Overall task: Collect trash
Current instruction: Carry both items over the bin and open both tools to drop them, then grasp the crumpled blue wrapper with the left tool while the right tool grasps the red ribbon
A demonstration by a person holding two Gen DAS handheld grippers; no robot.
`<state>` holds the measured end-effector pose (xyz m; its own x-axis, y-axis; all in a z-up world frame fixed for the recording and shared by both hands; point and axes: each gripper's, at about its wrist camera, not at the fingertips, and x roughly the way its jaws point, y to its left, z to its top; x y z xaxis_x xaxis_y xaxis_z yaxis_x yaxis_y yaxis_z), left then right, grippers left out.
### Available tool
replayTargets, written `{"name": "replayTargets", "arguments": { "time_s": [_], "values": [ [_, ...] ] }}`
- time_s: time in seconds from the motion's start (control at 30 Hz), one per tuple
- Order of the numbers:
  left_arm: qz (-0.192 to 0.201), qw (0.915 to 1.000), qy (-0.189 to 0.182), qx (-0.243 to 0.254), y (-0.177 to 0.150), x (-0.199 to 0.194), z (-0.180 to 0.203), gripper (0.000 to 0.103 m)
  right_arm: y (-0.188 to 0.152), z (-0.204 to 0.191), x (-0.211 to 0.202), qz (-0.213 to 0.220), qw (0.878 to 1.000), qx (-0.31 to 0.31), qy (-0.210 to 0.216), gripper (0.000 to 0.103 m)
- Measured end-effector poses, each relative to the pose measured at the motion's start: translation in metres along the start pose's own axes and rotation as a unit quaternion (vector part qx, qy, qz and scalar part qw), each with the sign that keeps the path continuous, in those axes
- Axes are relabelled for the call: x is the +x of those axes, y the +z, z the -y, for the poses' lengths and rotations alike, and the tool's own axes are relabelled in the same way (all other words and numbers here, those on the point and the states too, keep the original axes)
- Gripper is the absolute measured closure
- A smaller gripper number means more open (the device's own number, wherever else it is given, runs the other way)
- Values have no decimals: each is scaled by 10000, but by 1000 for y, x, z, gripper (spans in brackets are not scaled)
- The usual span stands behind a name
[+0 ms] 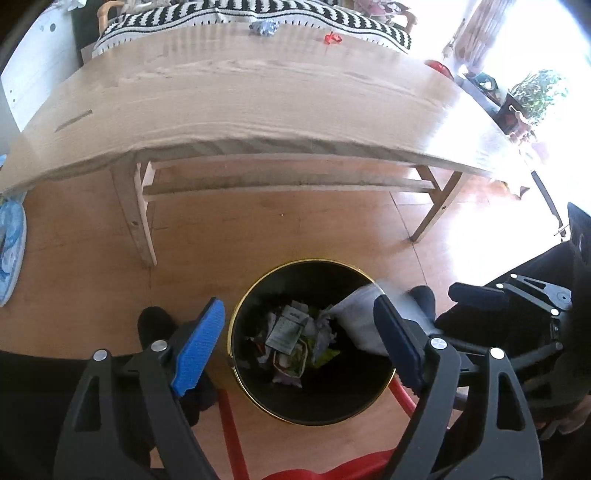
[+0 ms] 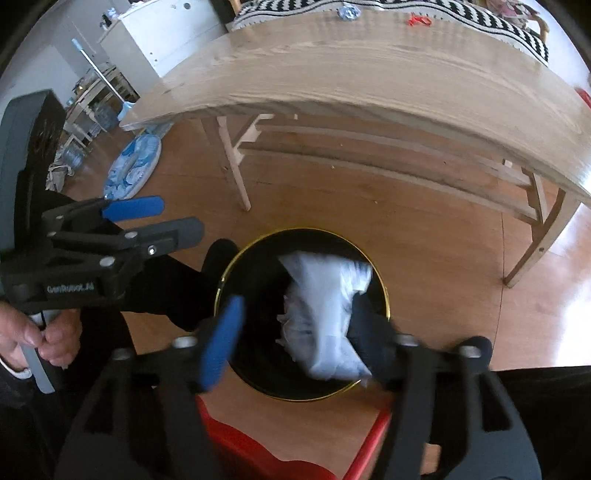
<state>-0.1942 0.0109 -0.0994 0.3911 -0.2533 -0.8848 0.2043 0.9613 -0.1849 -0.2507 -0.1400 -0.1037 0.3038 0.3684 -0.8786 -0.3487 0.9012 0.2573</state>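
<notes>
- The left tool (image 1: pixel 299 343) is held open above the bin (image 1: pixel 258 295) at lower centre, nothing between its pads.
- The right tool (image 2: pixel 295 332) is seen open, a blurred white bag (image 2: pixel 325 314) beside its right finger, over the bin (image 2: pixel 236 258).
- Crumpled papers (image 1: pixel 291 332) are seen inside the bin.
- Two scraps, grey (image 1: pixel 263 27) and red (image 1: pixel 332 37), are left at the worktop's (image 1: pixel 258 96) far edge, top of frame.

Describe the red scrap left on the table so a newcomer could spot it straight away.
Start at the long wooden table beyond the black bin. Look along its far edge, next to the black-and-white striped cushion. Two scraps lie there: the red scrap is the small bright one on the right, unlike the crumpled bluish-grey wad to its left.
</notes>
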Motion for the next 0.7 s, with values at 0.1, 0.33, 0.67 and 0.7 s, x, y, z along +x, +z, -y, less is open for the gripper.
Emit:
{"name": "replayTargets", "arguments": {
  "time_s": [0.1, 0.33, 0.67, 0.7],
  "values": [
    [38, 10000, -10, -46, 6, -4, -3, 22, 0, -1, 1, -12, 10000, 8, 12, 39],
    [189, 9998, -14, 41, 30, -11, -7, 19, 19, 21, -17, 285, 9982, 496, 161, 37],
    [926, 9939, 515, 320, 160, -3, -10, 11, 154, 89, -48, 1226, 9859, 875, -724, 20],
    [1012, 9929, 553, 282, 178, 1, -11, 11, 173, 99, -45, 1287, 9834, 965, -838, 20]
  ]
}}
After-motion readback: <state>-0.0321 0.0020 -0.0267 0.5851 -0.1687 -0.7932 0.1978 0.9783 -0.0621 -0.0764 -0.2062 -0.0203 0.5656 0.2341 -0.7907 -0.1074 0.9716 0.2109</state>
